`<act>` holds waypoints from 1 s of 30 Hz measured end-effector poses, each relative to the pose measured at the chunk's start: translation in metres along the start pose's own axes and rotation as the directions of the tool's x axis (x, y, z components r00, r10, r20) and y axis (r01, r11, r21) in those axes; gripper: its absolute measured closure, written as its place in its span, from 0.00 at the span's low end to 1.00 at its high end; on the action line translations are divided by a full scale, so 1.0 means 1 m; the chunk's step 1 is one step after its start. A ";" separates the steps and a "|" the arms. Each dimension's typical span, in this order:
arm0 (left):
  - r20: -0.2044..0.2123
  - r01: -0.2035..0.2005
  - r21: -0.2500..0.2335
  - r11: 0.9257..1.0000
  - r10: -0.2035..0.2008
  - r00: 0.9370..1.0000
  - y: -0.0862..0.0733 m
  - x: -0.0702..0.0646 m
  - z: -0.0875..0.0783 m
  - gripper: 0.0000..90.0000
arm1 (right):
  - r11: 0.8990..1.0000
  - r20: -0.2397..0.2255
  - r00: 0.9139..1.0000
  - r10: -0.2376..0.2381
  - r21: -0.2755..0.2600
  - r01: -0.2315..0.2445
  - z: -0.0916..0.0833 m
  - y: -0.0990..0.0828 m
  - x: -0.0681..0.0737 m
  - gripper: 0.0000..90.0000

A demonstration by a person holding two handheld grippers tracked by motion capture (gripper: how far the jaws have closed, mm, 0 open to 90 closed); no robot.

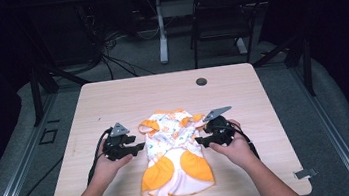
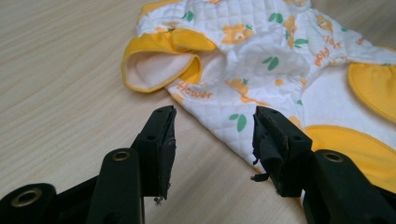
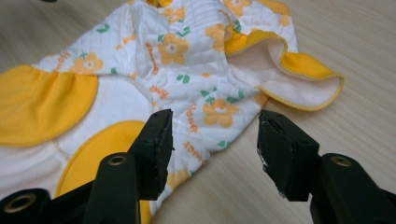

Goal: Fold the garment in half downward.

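With the small printed garment (image 1: 173, 151) lying near the tabletop's (image 1: 112, 95) front edge, both the left gripper (image 1: 140, 146) and right gripper (image 1: 198, 139) stand wide open and empty, so each should, probably, bite its side hem squarely before folding.

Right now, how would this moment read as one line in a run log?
item: white quilted baby garment with orange flowers and yellow patches, flat on wooden table | left gripper: jaws open, empty | right gripper: jaws open, empty

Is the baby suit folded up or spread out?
Partly folded: the suit lies flat on the table, its sleeves tucked in over the front, both grippers open beside it.
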State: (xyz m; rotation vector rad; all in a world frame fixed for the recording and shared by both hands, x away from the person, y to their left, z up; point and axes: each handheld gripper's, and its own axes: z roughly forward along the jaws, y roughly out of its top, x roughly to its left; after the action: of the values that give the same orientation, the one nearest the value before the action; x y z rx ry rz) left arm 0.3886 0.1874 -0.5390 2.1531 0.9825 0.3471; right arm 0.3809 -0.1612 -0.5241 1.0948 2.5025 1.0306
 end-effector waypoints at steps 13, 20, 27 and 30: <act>0.033 0.049 0.005 0.999 -0.049 0.998 0.035 0.013 0.020 0.45 | 0.997 0.070 0.995 -0.071 0.029 0.069 0.016 0.031 -0.011 0.34; -0.020 -0.024 -0.056 0.998 0.023 1.000 0.057 0.012 0.018 0.55 | 0.993 0.096 0.988 -0.120 0.023 0.118 0.016 0.051 -0.018 0.49; 0.020 -0.006 -0.049 0.999 0.007 1.000 0.072 0.018 0.032 0.61 | 0.991 0.088 0.987 -0.132 0.035 0.130 0.031 0.069 -0.022 0.64; 0.071 0.010 -0.038 0.999 -0.008 0.997 0.072 0.018 0.043 0.60 | 0.989 0.101 0.985 -0.139 0.059 0.134 0.042 0.072 -0.022 0.74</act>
State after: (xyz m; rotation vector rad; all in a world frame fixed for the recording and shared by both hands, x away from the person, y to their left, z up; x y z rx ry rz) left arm 0.4614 0.1473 -0.5180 2.1109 0.9378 0.2813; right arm 0.4551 -0.1210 -0.5068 0.9492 2.4937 0.8532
